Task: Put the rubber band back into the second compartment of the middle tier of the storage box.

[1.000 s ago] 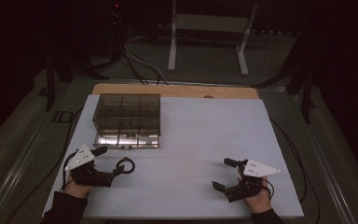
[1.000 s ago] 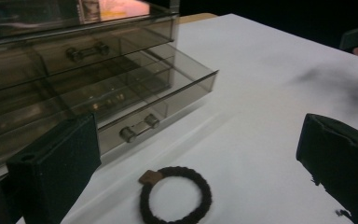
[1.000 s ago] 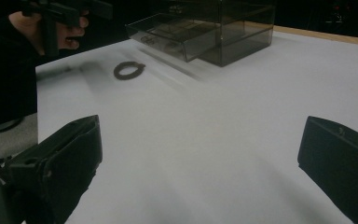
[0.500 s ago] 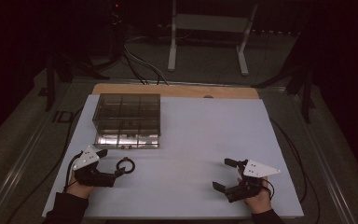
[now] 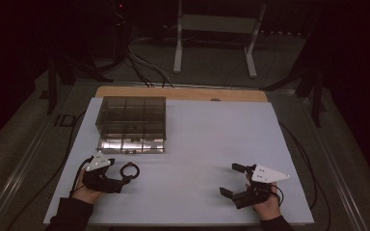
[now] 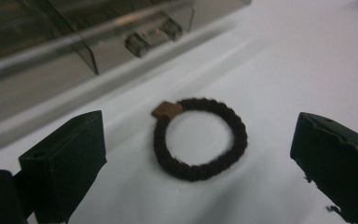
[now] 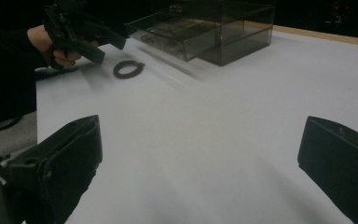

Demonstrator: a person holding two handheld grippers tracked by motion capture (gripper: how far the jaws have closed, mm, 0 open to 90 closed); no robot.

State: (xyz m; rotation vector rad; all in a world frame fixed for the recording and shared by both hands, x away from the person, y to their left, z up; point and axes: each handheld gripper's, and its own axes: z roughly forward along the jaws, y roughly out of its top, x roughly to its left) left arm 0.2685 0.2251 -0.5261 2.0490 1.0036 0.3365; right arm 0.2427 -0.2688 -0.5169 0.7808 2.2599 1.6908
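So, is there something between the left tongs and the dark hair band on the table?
Nothing visible. The hair band lies flat on the white table, just ahead of the open left tongs, with bare surface between them.

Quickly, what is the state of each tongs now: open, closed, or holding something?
Left tongs: open, empty, the hair tie lying on the table between the jaws.
Right tongs: open, empty.

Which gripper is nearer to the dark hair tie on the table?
Left. The left gripper sits right before the hair tie, jaws open on either side of it. The right gripper is far across the table.
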